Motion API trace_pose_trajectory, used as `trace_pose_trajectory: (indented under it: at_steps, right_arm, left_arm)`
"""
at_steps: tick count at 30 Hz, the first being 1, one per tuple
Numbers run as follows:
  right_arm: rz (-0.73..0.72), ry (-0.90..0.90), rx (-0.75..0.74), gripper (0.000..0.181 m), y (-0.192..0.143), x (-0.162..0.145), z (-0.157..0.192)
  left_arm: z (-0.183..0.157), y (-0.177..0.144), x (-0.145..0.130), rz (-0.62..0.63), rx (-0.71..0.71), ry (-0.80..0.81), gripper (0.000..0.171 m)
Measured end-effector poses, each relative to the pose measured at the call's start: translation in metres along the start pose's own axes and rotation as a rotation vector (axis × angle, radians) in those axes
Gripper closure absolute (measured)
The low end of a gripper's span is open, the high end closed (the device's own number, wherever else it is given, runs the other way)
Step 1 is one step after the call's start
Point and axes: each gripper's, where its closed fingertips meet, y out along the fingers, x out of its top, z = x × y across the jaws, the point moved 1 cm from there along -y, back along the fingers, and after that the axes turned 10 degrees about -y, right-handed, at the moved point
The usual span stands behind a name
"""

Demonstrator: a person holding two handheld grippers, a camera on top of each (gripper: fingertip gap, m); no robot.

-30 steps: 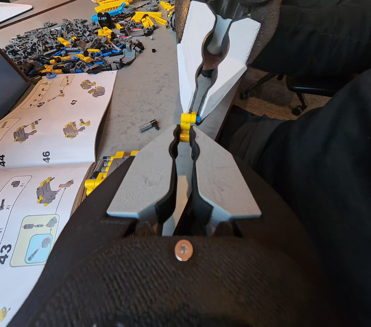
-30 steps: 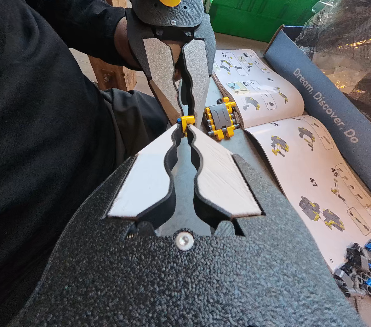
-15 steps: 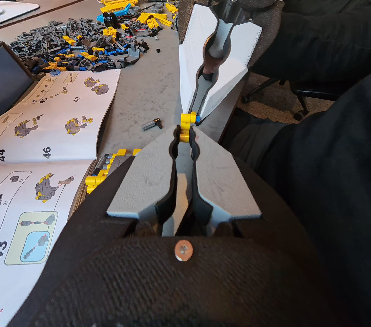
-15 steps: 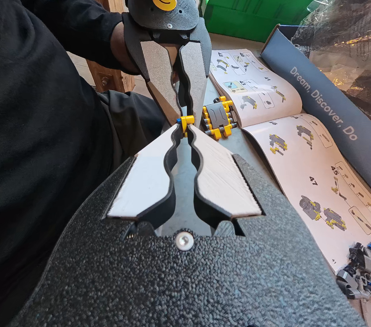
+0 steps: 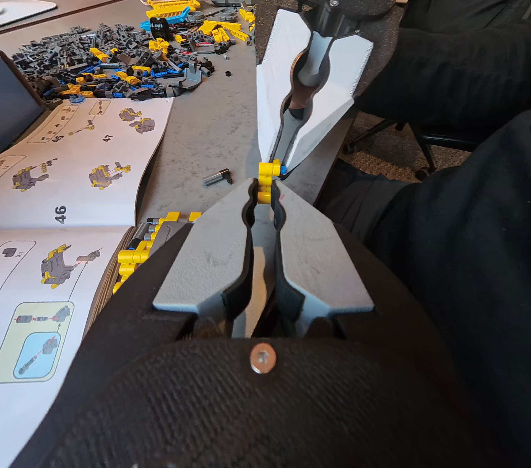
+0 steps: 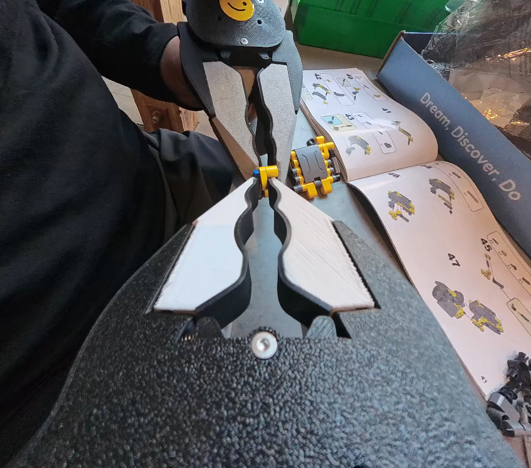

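- Left gripper [image 5: 265,186] and right gripper [image 6: 263,186]: tip to tip above the table's [image 5: 207,132] near edge, each clenched on one yellow piece [image 5: 266,175].
- Yellow-and-grey assembly [image 6: 313,166]: on the table beside the booklet [image 6: 431,224].

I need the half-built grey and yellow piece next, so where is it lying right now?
In the right wrist view, the grey and yellow assembly lies on the table, right of the two meeting hand-held gripper tips, against the open instruction booklet.
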Motion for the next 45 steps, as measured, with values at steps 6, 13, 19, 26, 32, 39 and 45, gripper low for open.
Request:
trace_pose_trajectory:
  at_steps: [6,13,19,26,32,39,45]
  right_arm:
    - [-0.011,0.002,0.028,0.177,0.000,0.001,0.002]
    - [-0.004,-0.018,0.046,0.178,0.001,0.001,0.006]
    - [0.013,-0.069,0.115,0.179,-0.003,-0.005,0.016]
    - [0.115,-0.123,0.223,0.180,-0.003,-0.018,0.046]
    - [0.022,0.163,0.125,0.179,-0.017,-0.016,0.002]
    - [0.232,0.261,-0.013,0.179,-0.022,-0.052,-0.012]
    - [0.300,0.233,-0.054,0.179,-0.021,-0.061,-0.010]
  left_arm:
    - [-0.003,0.000,0.000,0.001,-0.023,-0.005,0.166]
    - [-0.006,-0.001,-0.002,0.029,-0.063,-0.052,0.166]
    - [-0.013,0.005,-0.008,0.057,-0.079,-0.133,0.165]
    - [0.016,-0.014,-0.001,0.024,0.025,-0.134,0.166]
    - [0.004,0.009,-0.010,0.082,0.086,-0.047,0.166]
    - [0.013,0.004,-0.010,0.058,0.157,-0.043,0.166]
    - [0.012,0.004,-0.009,0.049,0.153,-0.067,0.166]
